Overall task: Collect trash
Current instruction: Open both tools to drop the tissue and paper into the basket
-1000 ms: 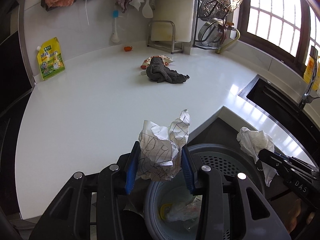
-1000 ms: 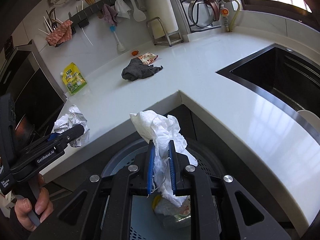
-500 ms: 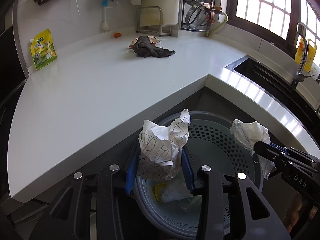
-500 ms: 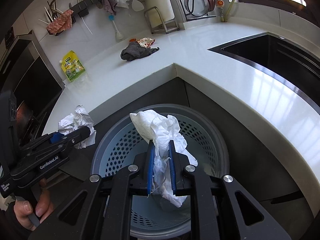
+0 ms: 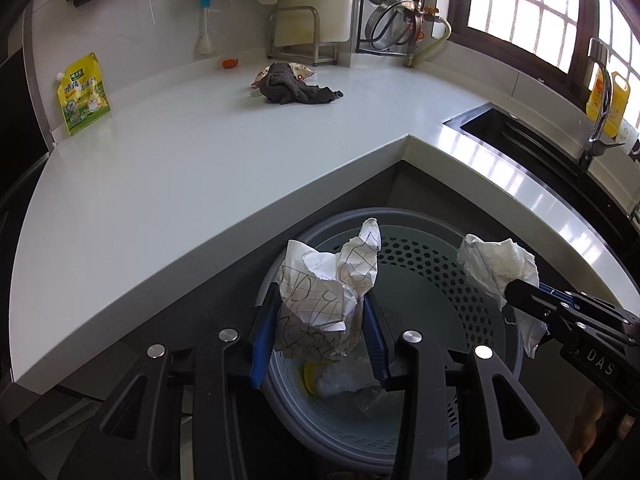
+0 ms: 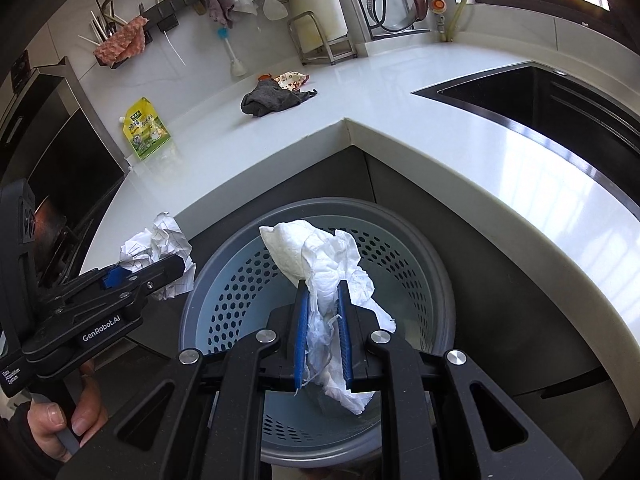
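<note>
We read "GenRobot.AI" in white on the side of the black left gripper (image 6: 158, 276), with "Data Acquisition System" in small white print lower on its handle. The black right gripper (image 5: 520, 294) shows "DAS" on its body. Left of the perforated grey plastic bin (image 6: 436, 268), the yellow-green pouch (image 6: 146, 128) on the counter bears Chinese print too small to read.

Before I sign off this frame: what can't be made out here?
- Bin contents: left wrist view, mostly hidden behind the crumpled paper and left gripper.
- Bin floor: right wrist view, covered by the tissue in the right gripper.
- Yellow pouch lettering: too small.
</note>
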Demonstrator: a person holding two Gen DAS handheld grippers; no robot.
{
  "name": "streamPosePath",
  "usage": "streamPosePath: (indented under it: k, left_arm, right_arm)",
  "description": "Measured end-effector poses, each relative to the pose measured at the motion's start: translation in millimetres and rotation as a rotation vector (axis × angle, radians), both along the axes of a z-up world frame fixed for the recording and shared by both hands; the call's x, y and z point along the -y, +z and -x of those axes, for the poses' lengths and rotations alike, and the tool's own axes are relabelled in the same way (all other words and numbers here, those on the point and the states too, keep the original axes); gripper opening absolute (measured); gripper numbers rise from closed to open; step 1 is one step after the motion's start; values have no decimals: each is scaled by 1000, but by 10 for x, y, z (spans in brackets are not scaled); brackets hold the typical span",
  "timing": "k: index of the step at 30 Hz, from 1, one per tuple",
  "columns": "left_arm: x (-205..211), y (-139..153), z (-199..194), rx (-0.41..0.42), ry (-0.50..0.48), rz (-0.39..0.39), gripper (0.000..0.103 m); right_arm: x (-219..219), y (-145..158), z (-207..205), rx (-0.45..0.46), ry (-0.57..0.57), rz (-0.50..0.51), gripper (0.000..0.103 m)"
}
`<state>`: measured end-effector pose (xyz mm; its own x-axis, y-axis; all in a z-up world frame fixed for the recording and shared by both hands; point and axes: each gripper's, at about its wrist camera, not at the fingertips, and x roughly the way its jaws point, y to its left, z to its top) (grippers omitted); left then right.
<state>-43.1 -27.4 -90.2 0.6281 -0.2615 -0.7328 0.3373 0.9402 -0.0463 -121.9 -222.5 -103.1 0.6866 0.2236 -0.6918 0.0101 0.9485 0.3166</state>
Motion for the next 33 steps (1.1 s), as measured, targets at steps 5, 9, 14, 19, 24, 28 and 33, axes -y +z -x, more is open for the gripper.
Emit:
streamPosePath:
  k: [5,9,14,19,24,28,33]
  left_arm:
    - [10,-43,-38,-17,-2,2,39]
    - [15,-68,-55,-19,3,1,39]
    - [5,-109,-44,-29,7,3,39]
    - [18,-125,-50,-38,2,-1,41]
    - [21,-141,-47,-46,1,0,42]
    - [21,-143,-49,-48,2,0,42]
    - [21,-148,-50,-51,-1,1,44]
  right_arm:
    - [18,-30,-9,-6,-7,-7,14]
    - [33,-61,-10,-13,-15,-8,14]
    - [5,-76,5,-16,-16,10,14]
    - [-17,-96,6,-21,-17,23,14]
    - [-72,-124,-9,-26,-6,28,14]
    - [-97,-134,-19,-30,0,34,14]
    - [-105,-135,-16,-26,-2,35,17]
